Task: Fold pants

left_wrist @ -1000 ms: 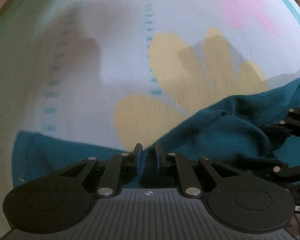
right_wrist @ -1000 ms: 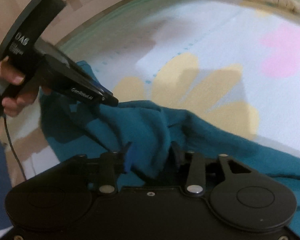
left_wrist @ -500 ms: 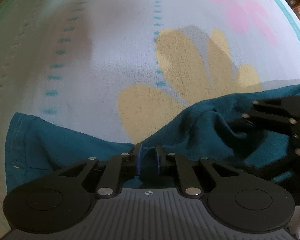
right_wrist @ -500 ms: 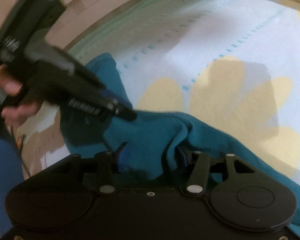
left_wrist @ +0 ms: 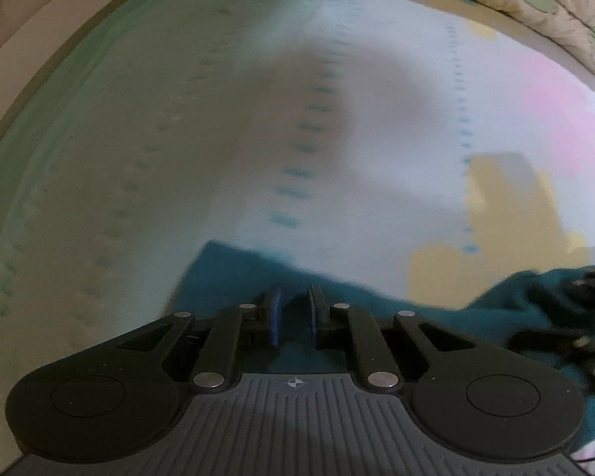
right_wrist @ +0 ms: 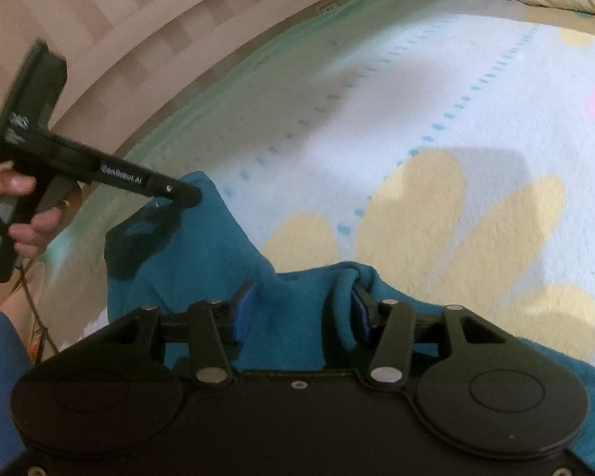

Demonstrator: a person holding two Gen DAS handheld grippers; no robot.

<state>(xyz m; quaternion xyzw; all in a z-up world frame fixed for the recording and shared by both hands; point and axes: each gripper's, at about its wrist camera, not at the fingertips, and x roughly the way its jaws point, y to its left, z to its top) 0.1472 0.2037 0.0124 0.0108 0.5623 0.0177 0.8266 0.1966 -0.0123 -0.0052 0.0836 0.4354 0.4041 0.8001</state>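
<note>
The teal pants lie bunched on a white blanket with yellow and pink flowers. My right gripper is shut on a thick fold of the pants, with cloth filling the gap between its blue pads. My left gripper is shut on a corner of the pants, its pads a little apart around the cloth. In the right wrist view the left gripper pinches that corner at the far left. The right gripper shows blurred at the right edge of the left wrist view.
A beige and green pillow lies at the blanket's far right corner. The bed's green edge and a wooden floor run along the left. A person's hand holds the left gripper.
My left gripper has carried its corner of the pants left and away from the right gripper, spreading the cloth. The right gripper keeps its hold on the fold.
</note>
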